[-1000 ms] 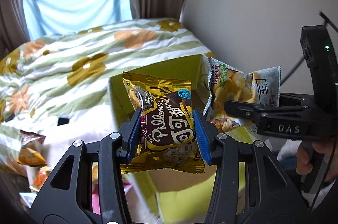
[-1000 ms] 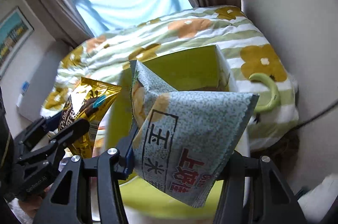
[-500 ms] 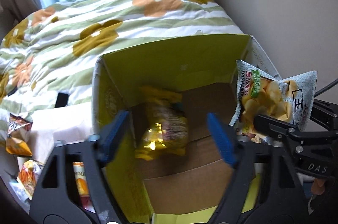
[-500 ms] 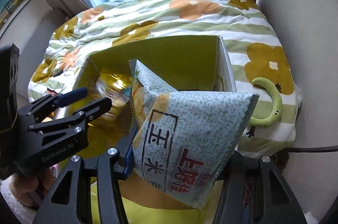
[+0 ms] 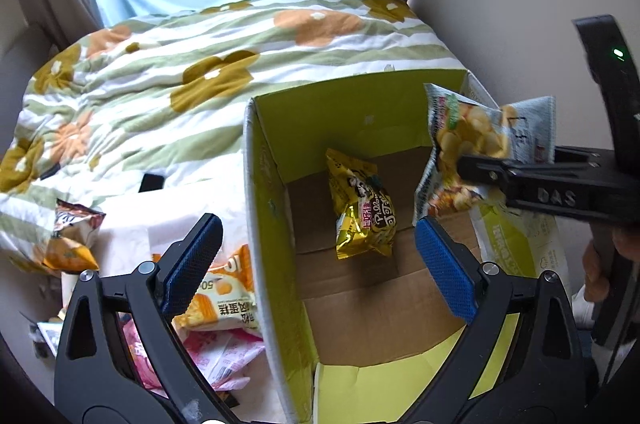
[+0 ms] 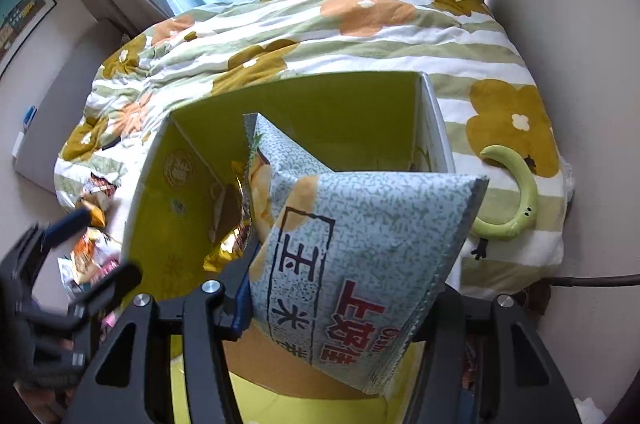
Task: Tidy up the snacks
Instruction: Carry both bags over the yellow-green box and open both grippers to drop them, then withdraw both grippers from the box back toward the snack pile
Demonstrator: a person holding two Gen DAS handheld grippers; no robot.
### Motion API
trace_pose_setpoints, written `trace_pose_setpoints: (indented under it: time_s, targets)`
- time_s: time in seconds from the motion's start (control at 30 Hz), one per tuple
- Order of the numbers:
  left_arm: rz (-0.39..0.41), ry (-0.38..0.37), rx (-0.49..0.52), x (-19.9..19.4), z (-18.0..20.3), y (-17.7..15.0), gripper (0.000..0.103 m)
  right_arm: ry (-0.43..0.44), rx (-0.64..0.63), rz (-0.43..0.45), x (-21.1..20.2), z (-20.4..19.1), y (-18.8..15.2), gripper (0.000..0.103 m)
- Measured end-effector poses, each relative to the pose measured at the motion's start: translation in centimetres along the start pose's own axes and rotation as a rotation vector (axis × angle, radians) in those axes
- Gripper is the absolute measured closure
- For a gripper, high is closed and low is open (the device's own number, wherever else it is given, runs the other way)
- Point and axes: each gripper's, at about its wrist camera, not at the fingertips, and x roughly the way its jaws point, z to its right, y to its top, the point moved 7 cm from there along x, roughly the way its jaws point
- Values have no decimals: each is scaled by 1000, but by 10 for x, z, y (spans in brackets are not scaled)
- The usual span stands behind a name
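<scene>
One gold snack bag point(image 5: 362, 212) lies on the floor of the green box point(image 5: 264, 208). In my right view a grey chip bag point(image 6: 352, 256) hides most of it. My right claw point(image 6: 340, 288) pinches that chip bag over the box. My left claw point(image 5: 320, 260) is spread wide, holding nothing. Several snack packs point(image 5: 222, 298) lie left of the box, partly cut off.

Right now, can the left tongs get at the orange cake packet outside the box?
Probably yes: left tongs are open and empty, and the orange cake packet lies uncovered just outside the box wall.
</scene>
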Motion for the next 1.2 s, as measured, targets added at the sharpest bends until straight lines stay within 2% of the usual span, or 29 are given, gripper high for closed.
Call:
trace_pose_setpoints:
  time_s: [0.13,0.17,0.23,0.27,0.43,0.5,0.7,0.93,1.2]
  targets:
    - [5,21,22,-1,-4,6,7,15,14,0,11,-3,16,50]
    - [5,28,26,0,-5,7,7,21,30,-1,15,-2,20,47]
    - [0,28,30,1,-7,8,7,15,49,-6,22,0,26,18]
    - [-2,27,30,2,-6,8,7,9,55,-15,24,0,26,0]
    - [-8,12,21,1,-8,3,7,-32,26,42,11,4,22,0]
    - [-8,13,20,0,-7,3,7,-43,10,40,7,6,17,0]
    - [23,5,4,-14,-2,6,7,-27,7,78,-22,8,8,0]
    - [88,26,4,-54,6,7,7,-28,-36,137,-65,-1,-2,0]
    - [146,69,-27,-113,0,-15,7,-11,-117,229,-115,-29,-24,0]
